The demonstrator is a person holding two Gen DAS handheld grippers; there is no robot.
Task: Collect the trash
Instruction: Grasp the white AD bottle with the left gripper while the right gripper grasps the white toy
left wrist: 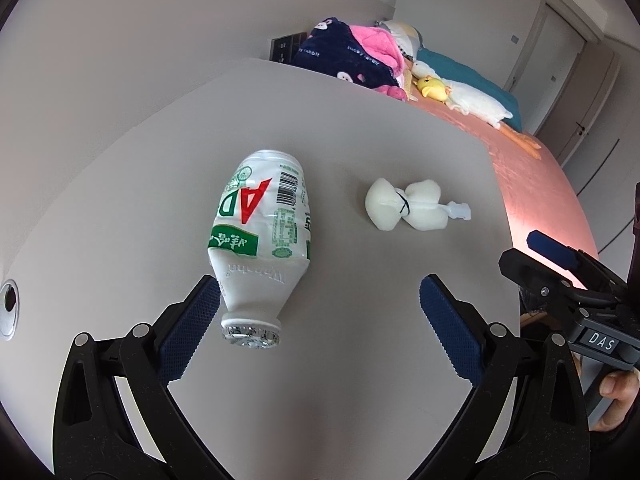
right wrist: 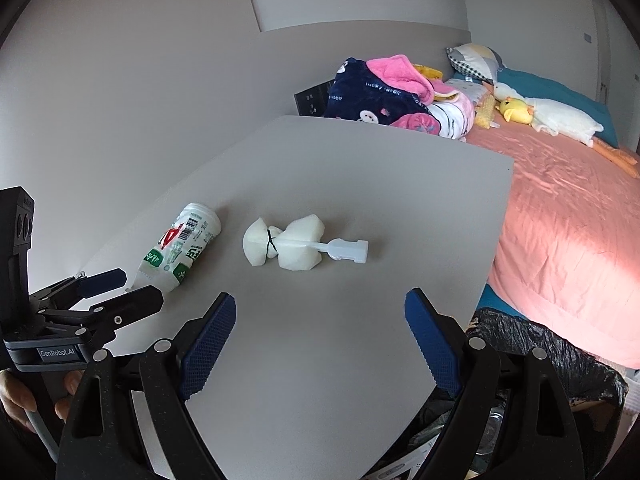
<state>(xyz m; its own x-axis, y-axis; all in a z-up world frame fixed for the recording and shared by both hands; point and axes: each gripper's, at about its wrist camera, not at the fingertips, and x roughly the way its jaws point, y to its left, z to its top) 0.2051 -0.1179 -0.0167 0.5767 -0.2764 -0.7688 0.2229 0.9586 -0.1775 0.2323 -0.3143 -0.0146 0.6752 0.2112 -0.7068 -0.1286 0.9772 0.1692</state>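
A crushed white bottle [left wrist: 258, 236] with a green and red label lies on the grey table [left wrist: 340, 320], its open neck toward me. My left gripper [left wrist: 320, 292] stands open just short of it; the left finger sits beside the bottle's shoulder, and nothing is between the pads. A white foam wad [left wrist: 404, 204] tied to a plastic stick lies to the right of the bottle. In the right wrist view the foam wad [right wrist: 288, 248] lies ahead of my open, empty right gripper [right wrist: 320, 308], and the bottle [right wrist: 180, 248] is at the left beside the left gripper [right wrist: 116, 288].
A bin lined with a black bag [right wrist: 540, 356] stands below the table's right edge. Beyond lies a bed [right wrist: 560, 216] with a pink sheet, piled clothes [right wrist: 384, 96] and plush toys. A round hole [left wrist: 9, 308] is in the table at far left. A grey wall stands behind.
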